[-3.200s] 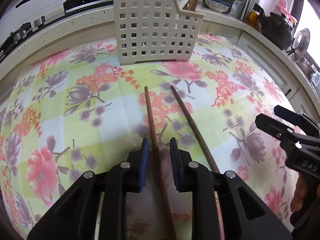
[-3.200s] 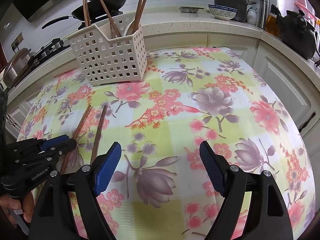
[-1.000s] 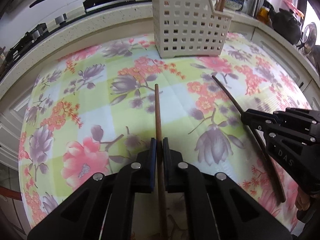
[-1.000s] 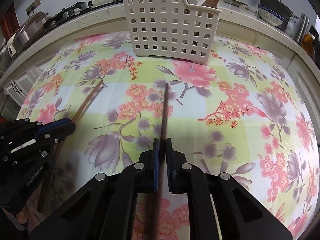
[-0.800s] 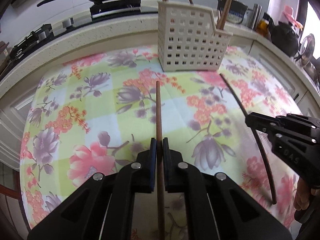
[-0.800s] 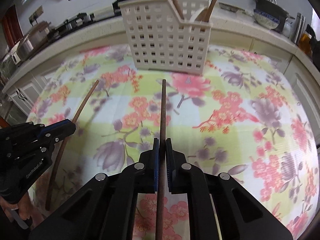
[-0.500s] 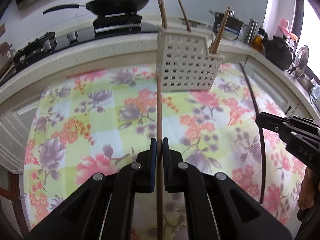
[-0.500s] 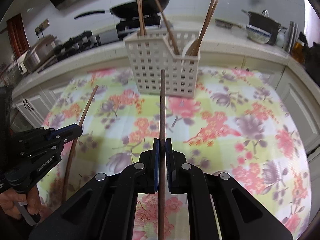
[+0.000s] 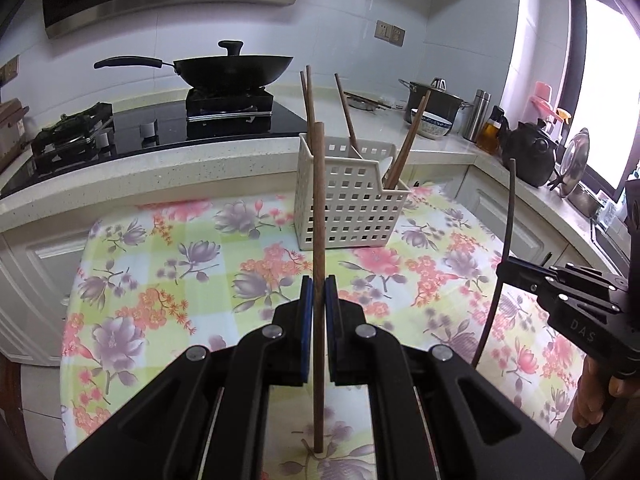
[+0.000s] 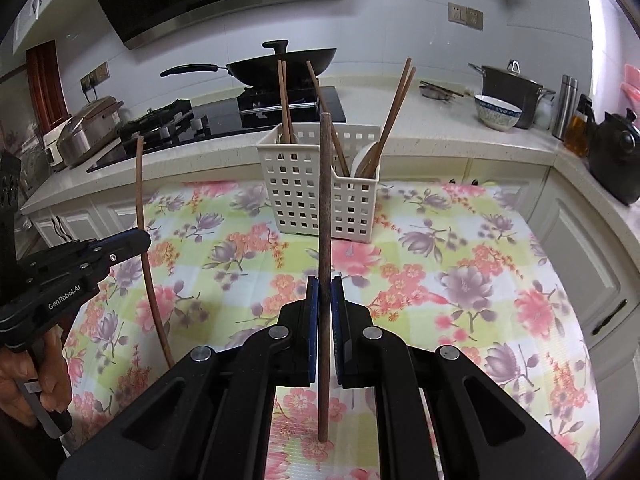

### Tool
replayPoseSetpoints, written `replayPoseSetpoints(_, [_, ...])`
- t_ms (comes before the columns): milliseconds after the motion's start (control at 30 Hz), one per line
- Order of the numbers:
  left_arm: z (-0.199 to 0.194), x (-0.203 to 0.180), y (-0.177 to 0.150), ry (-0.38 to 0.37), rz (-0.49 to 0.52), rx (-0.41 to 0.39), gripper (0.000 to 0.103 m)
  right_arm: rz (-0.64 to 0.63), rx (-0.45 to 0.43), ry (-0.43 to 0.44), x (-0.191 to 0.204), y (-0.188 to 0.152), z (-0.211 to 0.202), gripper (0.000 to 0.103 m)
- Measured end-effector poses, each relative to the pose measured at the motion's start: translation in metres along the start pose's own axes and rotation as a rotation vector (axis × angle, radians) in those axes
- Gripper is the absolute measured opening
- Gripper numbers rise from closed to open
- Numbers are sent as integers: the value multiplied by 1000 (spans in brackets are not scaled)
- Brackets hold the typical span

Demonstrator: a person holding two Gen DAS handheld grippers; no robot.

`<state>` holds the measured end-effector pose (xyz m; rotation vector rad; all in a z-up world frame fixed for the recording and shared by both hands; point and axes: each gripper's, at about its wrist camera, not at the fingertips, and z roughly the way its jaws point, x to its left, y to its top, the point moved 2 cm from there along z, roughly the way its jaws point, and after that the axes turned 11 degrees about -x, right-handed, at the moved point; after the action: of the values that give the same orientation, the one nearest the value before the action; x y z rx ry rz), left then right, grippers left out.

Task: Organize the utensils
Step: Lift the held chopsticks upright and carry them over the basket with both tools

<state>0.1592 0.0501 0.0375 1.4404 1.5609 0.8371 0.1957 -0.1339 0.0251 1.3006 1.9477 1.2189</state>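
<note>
My left gripper (image 9: 319,296) is shut on a brown chopstick (image 9: 319,208) and holds it upright above the floral tablecloth (image 9: 168,280). My right gripper (image 10: 324,296) is shut on a second chopstick (image 10: 325,208), also upright. Each gripper shows in the other's view: the right one (image 9: 505,270) with its chopstick (image 9: 505,232), the left one (image 10: 136,242) with its chopstick (image 10: 142,232). The white perforated utensil basket (image 9: 344,216) stands at the table's far edge, ahead of both grippers, with several chopsticks (image 10: 394,112) and a white spoon in it; it also shows in the right wrist view (image 10: 316,196).
Behind the table runs a counter (image 9: 200,152) with a black wok (image 9: 236,68) on a stove. A pot (image 10: 510,84), bowl (image 10: 498,114), flask and dark kettle (image 10: 616,148) stand at the right. White cabinet fronts (image 10: 588,248) flank the table.
Both grippers closed on the chopsticks lying on the cloth, lifted them and tilted them from flat to upright. The views have risen and pulled back from the basket.
</note>
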Motion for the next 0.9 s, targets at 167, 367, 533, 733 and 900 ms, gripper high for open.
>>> replayPoseSetpoints(167, [-4,-2,1,-24,-13,-7,6,-13,-27,-7,1,5,-8,9])
replayPoseSetpoints(367, [-1,-1,0,-35,-22,-3,6,-10,-36,-9,2,5,-9,8])
replayPoseSetpoints(533, [1,-2,0,-38,-22,-3,6,-9,-36,-2,2,6,-8,8])
replayPoseSetpoints(733, [1,-2,2,-38,-17,-9,6,4,-36,0,0,7,-8,8])
replayPoseSetpoints(900, [-1,-4,6,-42,-13,-17,6,4,-38,-7,-1,8,-8,8])
